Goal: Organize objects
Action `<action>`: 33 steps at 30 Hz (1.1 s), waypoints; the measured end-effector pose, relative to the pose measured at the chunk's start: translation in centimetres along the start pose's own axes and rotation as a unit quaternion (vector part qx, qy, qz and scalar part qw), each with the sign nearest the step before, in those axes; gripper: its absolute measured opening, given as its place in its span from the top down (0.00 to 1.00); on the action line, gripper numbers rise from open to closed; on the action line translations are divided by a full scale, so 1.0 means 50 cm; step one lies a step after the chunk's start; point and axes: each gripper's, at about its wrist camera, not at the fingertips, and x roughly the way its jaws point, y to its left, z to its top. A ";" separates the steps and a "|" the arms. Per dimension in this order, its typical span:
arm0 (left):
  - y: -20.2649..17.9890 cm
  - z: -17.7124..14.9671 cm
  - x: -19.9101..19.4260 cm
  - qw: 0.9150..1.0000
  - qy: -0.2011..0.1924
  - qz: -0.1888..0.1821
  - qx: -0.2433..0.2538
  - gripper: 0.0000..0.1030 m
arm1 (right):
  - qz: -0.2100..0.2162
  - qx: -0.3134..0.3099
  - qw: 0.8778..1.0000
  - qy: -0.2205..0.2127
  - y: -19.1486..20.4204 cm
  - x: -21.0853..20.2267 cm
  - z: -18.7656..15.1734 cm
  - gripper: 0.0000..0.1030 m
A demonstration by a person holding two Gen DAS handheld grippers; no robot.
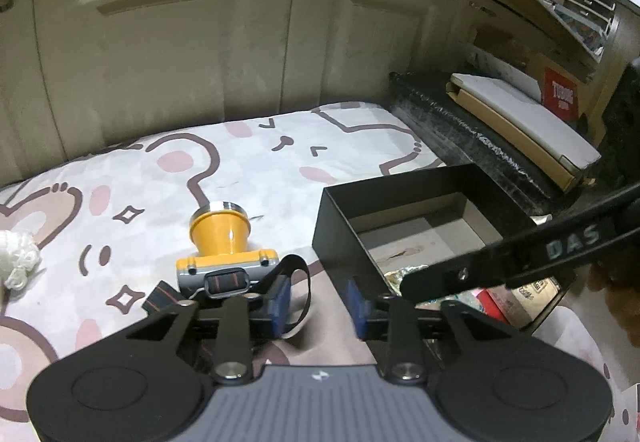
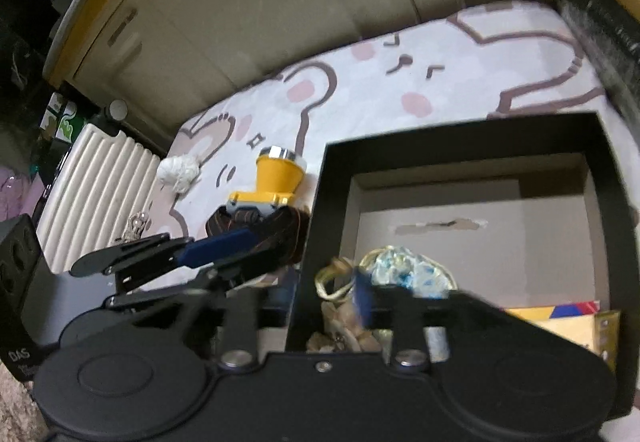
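A yellow headlamp point(image 1: 224, 242) point(image 2: 276, 178) lies on the rabbit-print sheet, its dark strap point(image 1: 304, 282) point(image 2: 280, 232) trailing toward me. My left gripper point(image 1: 320, 304) hovers just behind it, open; the strap loops beside the left blue pad point(image 1: 280, 300) and nothing is pinched. An open black box point(image 1: 404, 194) point(image 2: 460, 134) stands to the right. My right gripper point(image 2: 320, 300) is open astride the box's left wall, one blue pad point(image 2: 362, 302) inside. In the box lie a blue-and-gold pouch point(image 2: 404, 270) and a colourful packet point(image 2: 560, 318).
A white yarn ball point(image 1: 18, 262) point(image 2: 178, 170) sits at the sheet's left. Cream cupboard doors point(image 1: 180, 62) back the bed. A black ledge with a flat carton point(image 1: 520, 122) runs on the right. A ribbed cream panel point(image 2: 100, 194) and some keys point(image 2: 136, 222) lie left.
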 end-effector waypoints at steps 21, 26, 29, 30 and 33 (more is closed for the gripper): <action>-0.049 0.046 -0.174 0.992 -0.008 0.097 -0.079 0.04 | -0.117 -0.027 0.988 -0.097 0.015 -0.181 -0.030 0.36; -0.060 0.036 -0.191 0.990 -0.011 0.119 -0.075 0.00 | -0.135 -0.041 0.985 -0.099 0.023 -0.194 -0.045 0.12; -0.061 0.032 -0.199 0.988 -0.015 0.128 -0.080 0.00 | -0.151 -0.046 0.982 -0.103 0.026 -0.198 -0.051 0.00; -0.060 0.030 -0.201 0.988 -0.015 0.130 -0.081 0.00 | -0.155 -0.048 0.982 -0.101 0.026 -0.198 -0.052 0.00; -0.056 0.025 -0.204 0.987 -0.013 0.136 -0.083 0.00 | -0.160 -0.051 0.981 -0.095 0.025 -0.196 -0.055 0.00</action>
